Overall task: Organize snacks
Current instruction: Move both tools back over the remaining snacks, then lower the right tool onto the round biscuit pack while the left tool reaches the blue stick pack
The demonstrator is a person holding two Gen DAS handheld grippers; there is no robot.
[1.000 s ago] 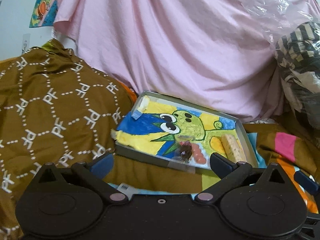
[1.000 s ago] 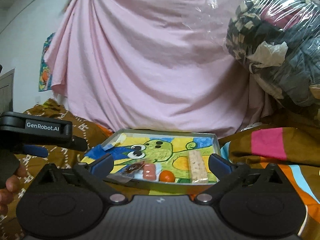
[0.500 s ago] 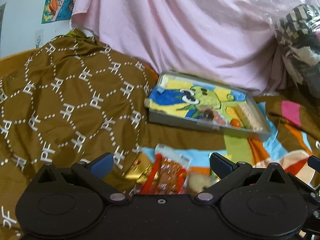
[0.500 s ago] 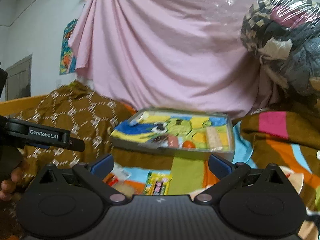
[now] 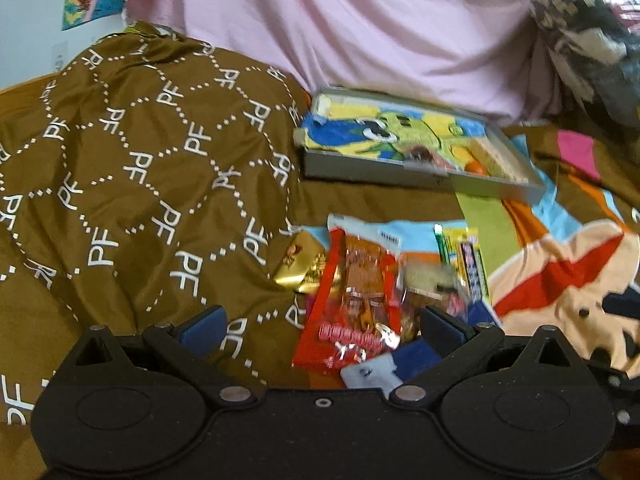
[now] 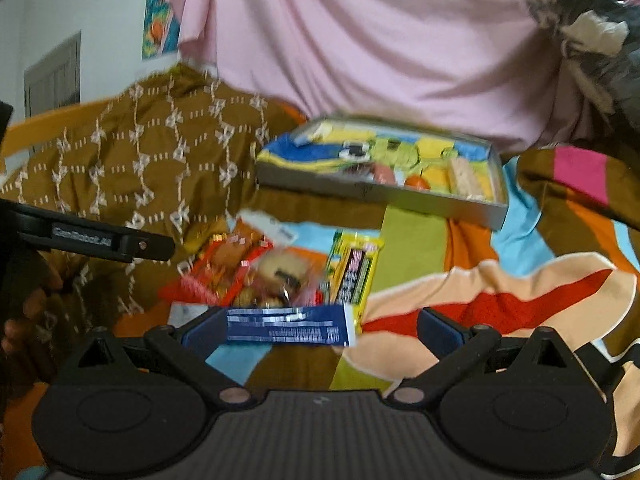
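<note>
A grey tray (image 5: 360,170) lined with a cartoon drawing lies at the back of the bed, also in the right wrist view (image 6: 440,204). It holds an orange sweet (image 5: 475,167), a pale cracker bar (image 6: 462,174) and other small snacks. In front lies a pile of loose snacks: a red packet (image 5: 356,300), a gold wrapper (image 5: 300,264), a yellow-green packet (image 6: 354,270), a round biscuit pack (image 6: 280,270) and a blue packet (image 6: 286,324). My left gripper (image 5: 320,322) is open above the red packet. My right gripper (image 6: 320,326) is open over the blue packet.
A brown patterned blanket (image 5: 120,160) bulges on the left. A pink sheet (image 5: 360,20) hangs behind the tray. A plastic-wrapped bundle (image 6: 592,32) sits at the upper right. A colourful cartoon bedcover (image 6: 520,280) spreads to the right. The left gripper's body (image 6: 92,238) shows at the left.
Both grippers have pulled back from the tray and tilted down, so the pile of loose snacks has come into view close under the fingers. Both stay open.
</note>
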